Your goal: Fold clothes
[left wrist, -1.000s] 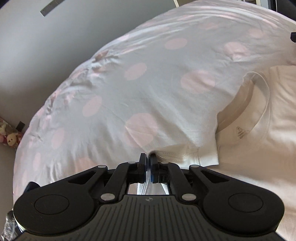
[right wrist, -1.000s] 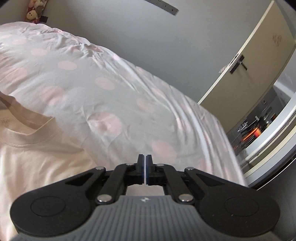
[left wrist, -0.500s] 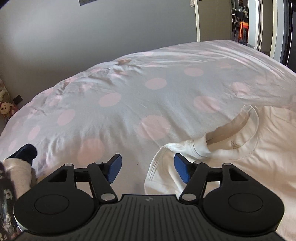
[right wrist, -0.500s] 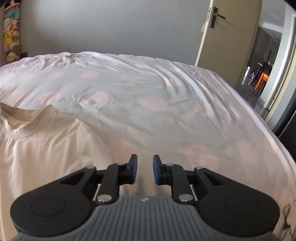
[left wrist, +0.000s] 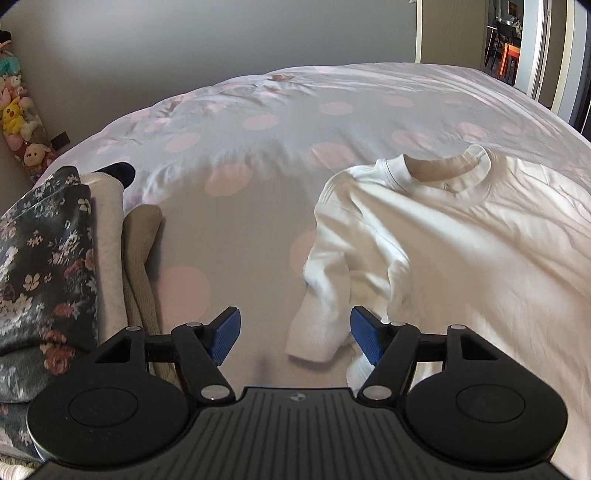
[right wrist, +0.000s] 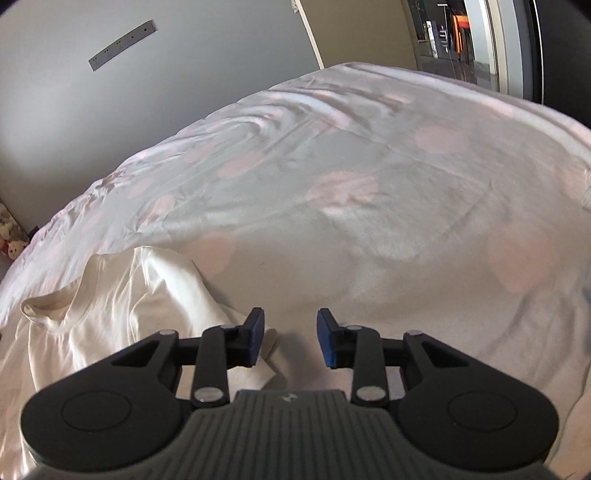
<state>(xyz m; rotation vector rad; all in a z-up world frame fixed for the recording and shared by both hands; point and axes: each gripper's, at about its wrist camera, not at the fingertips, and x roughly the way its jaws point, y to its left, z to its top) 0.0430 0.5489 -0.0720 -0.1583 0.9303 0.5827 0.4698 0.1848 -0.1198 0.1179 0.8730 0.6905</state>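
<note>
Both tools are angled down over the bed: left tool held wide open beside the white shirt, right tool just opened, nothing gripped.

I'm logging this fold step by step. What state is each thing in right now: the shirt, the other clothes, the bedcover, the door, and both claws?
White shirt: spread face up on the bed, unfolded, near sleeve rumpled.
Pile of clothes: folded, stacked at the bed's edge.
Bedcover: spread out, wrinkled.
Door: open.
Left claw: open, holds nothing; sleeve cuff lies between its pads.
Right claw: open, just been opening, empty.
</note>
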